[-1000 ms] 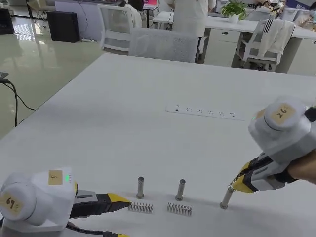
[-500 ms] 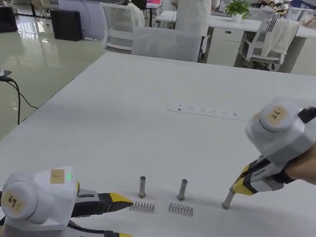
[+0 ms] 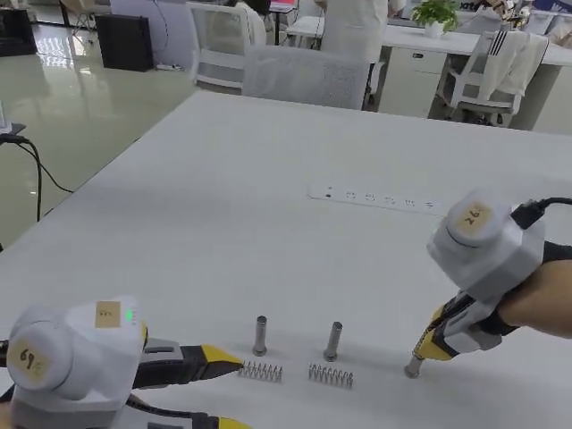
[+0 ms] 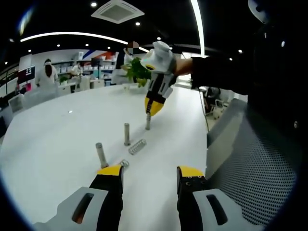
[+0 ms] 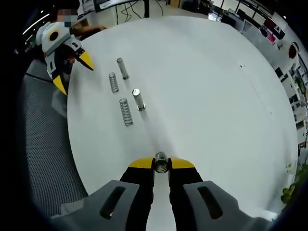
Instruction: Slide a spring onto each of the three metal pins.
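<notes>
Lowered further over the right pin, the held spring is clamped between the jaws of the right hand-held gripper. Two loose springs are laid on the bench before the other upright pins, with the left hand-held gripper held open just beside them.
</notes>
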